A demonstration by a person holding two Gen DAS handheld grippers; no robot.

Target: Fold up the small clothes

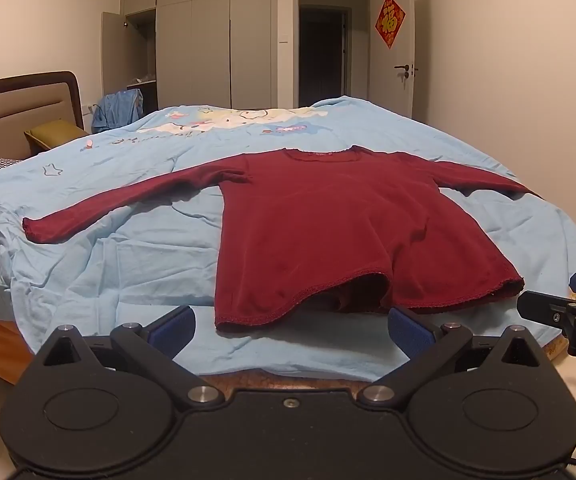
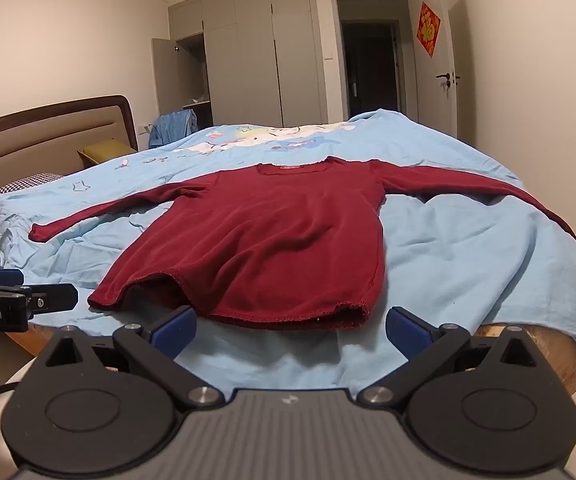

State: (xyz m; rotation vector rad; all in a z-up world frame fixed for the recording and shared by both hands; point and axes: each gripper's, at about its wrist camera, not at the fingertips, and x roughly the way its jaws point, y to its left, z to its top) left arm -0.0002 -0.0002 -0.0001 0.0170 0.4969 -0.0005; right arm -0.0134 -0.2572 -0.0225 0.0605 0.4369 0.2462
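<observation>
Left wrist view: the shirt [image 1: 328,232] is laid flat on the sheet [image 1: 128,256] of the bed, front down or up can't be told, sleeves spread out to both sides, hem nearest the camera. It is judged soft, light, limp knit fabric; no stiffness, so it will sag and drape wherever it isn't supported. The hem is seen lifted into a small arch near its middle, so layers may separate if only the top one is pinched. Best hold is judged to be at the hem corners or sleeve cuffs, both layers taken together. The left gripper [image 1: 292,330] is held low, just short of the hem, level w/ the bed edge, pointing along the shirt; jaws are spread wide, nothing between them.

Right wrist view: the shirt [image 2: 272,240] is seen from the right side, hem corner near the centre of the frame. The right gripper [image 2: 290,330] is held in a matching pose, low and just before the hem, jaws apart and empty. The left gripper [image 2: 24,300] is seen beside it at frame left.
</observation>
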